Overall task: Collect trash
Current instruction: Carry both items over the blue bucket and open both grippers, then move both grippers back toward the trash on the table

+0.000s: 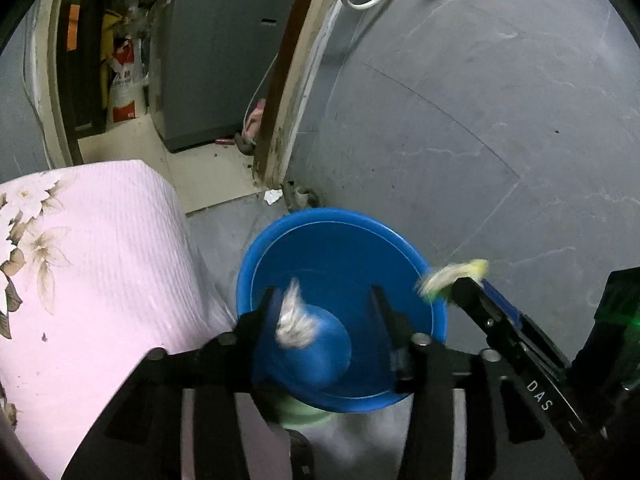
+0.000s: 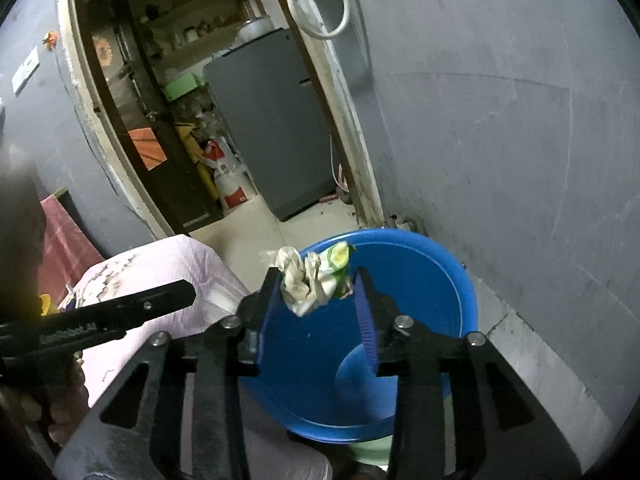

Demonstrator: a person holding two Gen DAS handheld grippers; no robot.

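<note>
A blue plastic basin (image 1: 400,248) stands on the floor by the grey wall, and it also shows in the right wrist view (image 2: 440,276). My left gripper (image 1: 326,300) is open above the basin. A blurred white paper scrap (image 1: 294,322) is in the air by its left finger, over the basin. My right gripper (image 2: 316,284) is open over the basin, with a crumpled white and yellow-green wrapper (image 2: 316,276) between its fingers. In the left wrist view the right gripper (image 1: 460,286) reaches in from the right with that wrapper (image 1: 452,276) at the basin's rim.
A pink flowered bedcover (image 1: 92,272) lies left of the basin. A doorway behind opens onto a grey appliance (image 1: 224,52) and bags (image 1: 126,88). A white paper bit (image 1: 273,196) lies on the floor by the door frame. The grey wall (image 1: 480,120) is at the right.
</note>
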